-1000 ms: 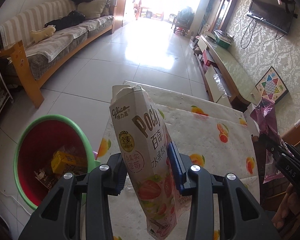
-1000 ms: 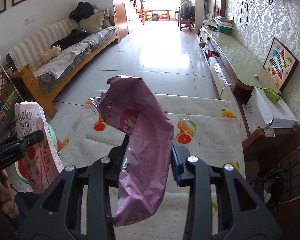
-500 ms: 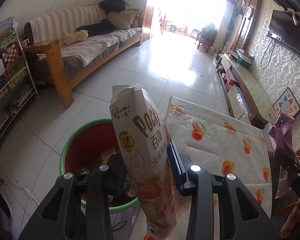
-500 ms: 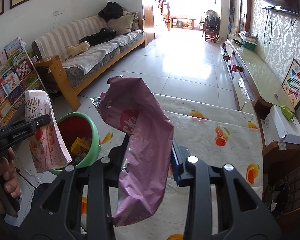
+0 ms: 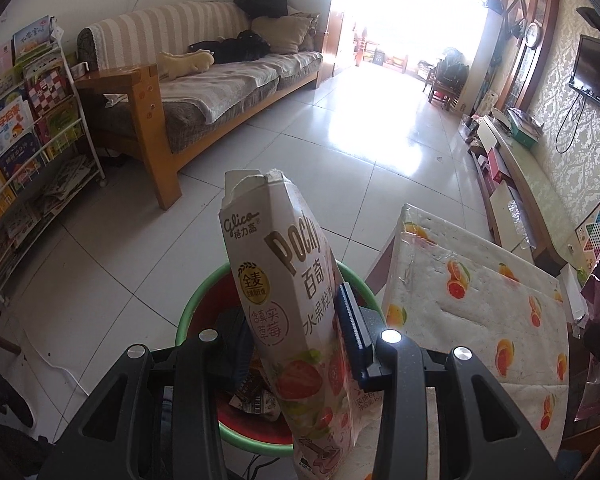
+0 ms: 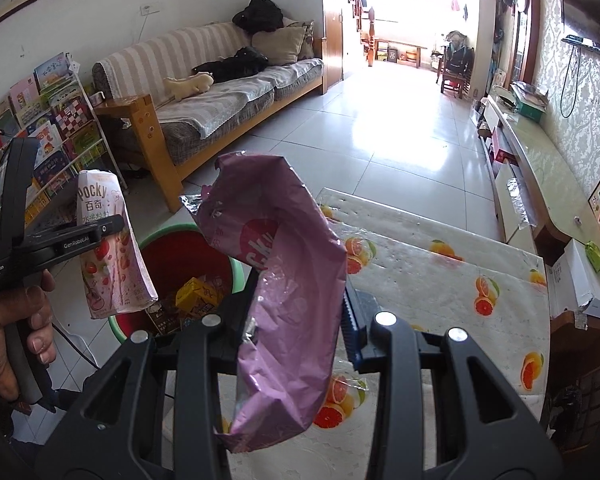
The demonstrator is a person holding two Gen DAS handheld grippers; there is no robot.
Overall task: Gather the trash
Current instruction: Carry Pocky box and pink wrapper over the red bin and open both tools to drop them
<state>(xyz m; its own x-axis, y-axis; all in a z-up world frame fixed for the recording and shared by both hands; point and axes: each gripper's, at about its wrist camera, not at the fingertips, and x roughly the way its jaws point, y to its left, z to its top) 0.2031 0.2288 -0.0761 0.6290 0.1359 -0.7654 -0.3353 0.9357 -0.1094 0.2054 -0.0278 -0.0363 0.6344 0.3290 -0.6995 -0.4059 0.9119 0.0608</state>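
**Trash over the bin: Pocky box carried to the drop, wrapper waiting behind**

Pocky box [image 5: 296, 320] sits pinched between the closed fingers of the left gripper [image 5: 296, 340], the blue ridged pad [image 5: 350, 332] pressed flat against one printed face and the dark pad on the other side half hidden behind the card; a second ago that box hung above the fruit-print tablecloth [image 5: 476, 304] with the bin off to the left, and now it has swung across so that the red bin [image 5: 204, 300] with its green rim lies directly beneath it. That, I'd judge, puts the left hand at the point of release; loosening the fingers should let the box fall among the litter already inside.

The right gripper [image 6: 296, 320] has closed on the purple wrapper [image 6: 284, 292] about its middle; it has drifted toward the bin too, but hangs over the table edge, so its turn looks to come after.

Materials differ plainly; the box is thin, stiff card, tall and flat-sided, torn ragged at its open top, glossy with strawberry print, and slightly tilted in the grip; the wrapper is limp crinkled film, purple outside and silvery foil within, curled over at its torn mouth and sagging below the fingers. Being so light, it may cling or flutter when let go.

Further out, the bin is smooth round plastic holding a yellow carton [image 6: 198, 300] and dark packets; the tablecloth is shiny, wrinkled plastic over a table.
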